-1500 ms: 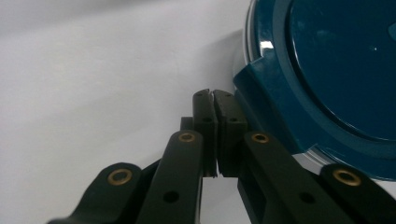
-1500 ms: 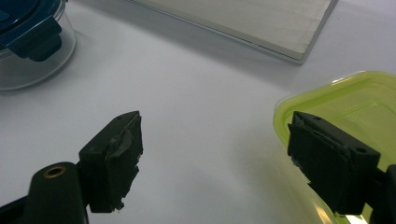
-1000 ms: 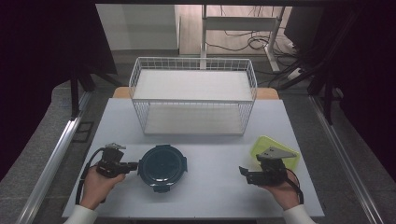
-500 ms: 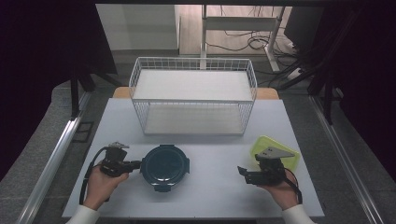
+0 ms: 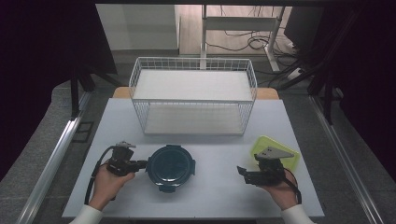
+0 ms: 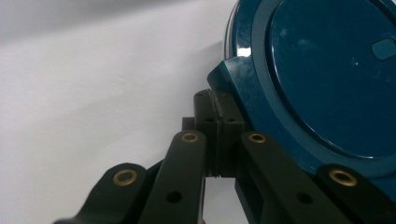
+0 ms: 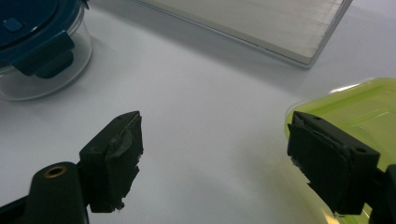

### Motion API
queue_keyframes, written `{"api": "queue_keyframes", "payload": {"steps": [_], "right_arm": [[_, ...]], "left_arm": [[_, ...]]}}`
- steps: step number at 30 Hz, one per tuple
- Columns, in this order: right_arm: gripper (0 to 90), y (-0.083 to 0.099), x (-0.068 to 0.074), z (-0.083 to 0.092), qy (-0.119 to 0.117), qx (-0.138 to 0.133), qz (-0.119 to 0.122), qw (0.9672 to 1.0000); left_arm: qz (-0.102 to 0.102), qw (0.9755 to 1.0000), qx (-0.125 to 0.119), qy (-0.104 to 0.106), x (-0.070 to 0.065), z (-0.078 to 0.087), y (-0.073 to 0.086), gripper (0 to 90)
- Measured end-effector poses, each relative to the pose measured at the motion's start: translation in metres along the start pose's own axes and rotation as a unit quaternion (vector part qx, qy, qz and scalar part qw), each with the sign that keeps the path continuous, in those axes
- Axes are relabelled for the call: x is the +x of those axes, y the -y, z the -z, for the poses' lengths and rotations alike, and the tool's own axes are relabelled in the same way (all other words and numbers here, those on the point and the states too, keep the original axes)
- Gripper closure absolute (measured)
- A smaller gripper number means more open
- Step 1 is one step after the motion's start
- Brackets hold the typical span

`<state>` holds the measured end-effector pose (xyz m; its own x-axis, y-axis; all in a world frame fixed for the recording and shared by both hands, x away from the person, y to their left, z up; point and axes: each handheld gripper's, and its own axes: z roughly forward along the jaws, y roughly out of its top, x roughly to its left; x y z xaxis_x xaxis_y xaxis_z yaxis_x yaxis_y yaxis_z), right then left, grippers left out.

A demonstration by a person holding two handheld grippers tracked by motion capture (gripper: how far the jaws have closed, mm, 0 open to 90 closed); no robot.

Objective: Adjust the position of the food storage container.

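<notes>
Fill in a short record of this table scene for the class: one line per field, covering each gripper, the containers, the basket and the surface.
left gripper: jaws shut, tips at the left latch of the round container
right gripper: jaws open, nothing between them, beside the green container
round container: clear bowl with dark teal clip lid, lid on, front centre of table
green container: yellow-green lid, front right
wire basket: white, back centre, contents not apparent
table: white top
</notes>
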<state>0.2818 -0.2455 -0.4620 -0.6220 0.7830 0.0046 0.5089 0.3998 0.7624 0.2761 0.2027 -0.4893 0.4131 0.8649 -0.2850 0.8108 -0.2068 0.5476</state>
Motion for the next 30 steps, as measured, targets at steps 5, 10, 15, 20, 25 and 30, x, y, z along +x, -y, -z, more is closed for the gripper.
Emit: {"api": "queue_keyframes", "payload": {"steps": [5,10,15,20,25,30], "right_arm": [[18.5,-0.001,0.001,0.001,0.001,-0.004,0.000,1.0000],[18.6,0.000,0.000,0.001,0.001,-0.003,0.000,1.0000],[18.6,-0.001,0.001,0.000,-0.001,-0.001,0.002,1.0000],[18.6,-0.001,0.002,0.000,-0.001,-0.001,0.002,1.0000],[18.6,-0.001,0.001,0.000,-0.002,0.001,0.002,1.0000],[18.6,-0.001,0.001,0.000,-0.003,0.001,0.003,1.0000]], "left_arm": [[-0.006,1.0000,0.003,0.008,-0.008,-0.005,-0.003,90.0],[-0.017,0.9998,0.006,0.012,-0.019,-0.009,-0.005,90.0],[-0.024,0.9996,0.007,0.014,-0.029,-0.013,-0.007,90.0],[-0.033,0.9991,0.012,0.023,-0.037,-0.016,-0.008,90.0],[-0.043,0.9986,0.017,0.027,-0.045,-0.020,-0.010,90.0],[-0.046,0.9982,0.019,0.034,-0.051,-0.024,-0.012,90.0]]}}
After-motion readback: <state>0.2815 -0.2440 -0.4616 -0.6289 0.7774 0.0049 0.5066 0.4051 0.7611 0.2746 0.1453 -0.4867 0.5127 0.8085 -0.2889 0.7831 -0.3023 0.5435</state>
